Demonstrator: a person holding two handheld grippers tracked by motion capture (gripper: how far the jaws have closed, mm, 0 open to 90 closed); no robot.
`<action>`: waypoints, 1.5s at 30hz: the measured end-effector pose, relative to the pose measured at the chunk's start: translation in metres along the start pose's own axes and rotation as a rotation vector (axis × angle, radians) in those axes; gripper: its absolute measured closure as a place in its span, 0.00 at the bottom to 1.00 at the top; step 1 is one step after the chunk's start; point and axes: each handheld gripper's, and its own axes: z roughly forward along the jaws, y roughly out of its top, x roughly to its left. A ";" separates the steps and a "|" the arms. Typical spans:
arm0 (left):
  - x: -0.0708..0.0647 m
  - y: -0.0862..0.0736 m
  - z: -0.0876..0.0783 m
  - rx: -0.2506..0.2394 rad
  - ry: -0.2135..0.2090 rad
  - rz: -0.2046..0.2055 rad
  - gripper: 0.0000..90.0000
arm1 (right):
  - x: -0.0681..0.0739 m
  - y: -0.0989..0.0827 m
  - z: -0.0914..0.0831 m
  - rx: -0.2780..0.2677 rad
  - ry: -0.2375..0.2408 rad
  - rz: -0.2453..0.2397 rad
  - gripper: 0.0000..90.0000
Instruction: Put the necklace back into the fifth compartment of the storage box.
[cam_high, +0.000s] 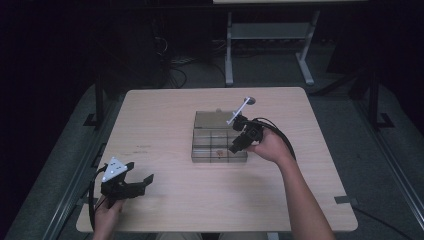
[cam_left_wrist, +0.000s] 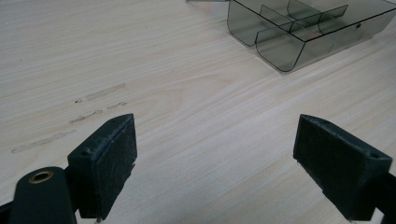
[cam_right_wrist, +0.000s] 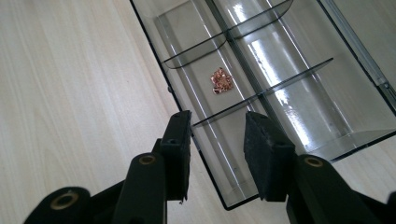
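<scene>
Organiser box (cam_high: 219, 142): a smoky clear compartment box is sitting near the middle of the tabletop (cam_high: 165, 125), a little toward the far edge, with its lid lying open toward that edge. This is probably so that the compartments are reachable from above.

Copper-coloured piece (cam_right_wrist: 222, 80): a small, crumpled, shiny bit is lying on the floor of one compartment in the row nearest the person. In the high view it is showing as a small spot (cam_high: 219, 151) in the near row.

Right gripper (cam_right_wrist: 215, 150): it is hovering over the near right corner of the box, tilted down into it. Its jaws are standing partly apart and are gripping nothing. The box's near wall is passing between them, with the copper piece just beyond the tips, in the next compartment along. Judging by this pose, it is lining up to reach for that piece.

Left gripper (cam_left_wrist: 215, 161): it is being held at the near left corner of the tabletop, well apart from the box. Its jaws are spread wide with nothing between them, seemingly parked out of the way.
</scene>
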 end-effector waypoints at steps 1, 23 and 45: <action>0.000 0.000 0.000 0.002 0.000 0.001 0.14 | 0.000 -0.001 -0.001 -0.002 -0.001 -0.001 0.67; 0.001 -0.001 0.000 0.004 0.008 0.003 0.14 | 0.002 -0.019 -0.014 -0.034 -0.028 0.019 0.57; -0.001 0.000 0.000 0.000 0.006 0.012 0.14 | 0.007 -0.043 -0.023 -0.055 -0.042 0.050 0.49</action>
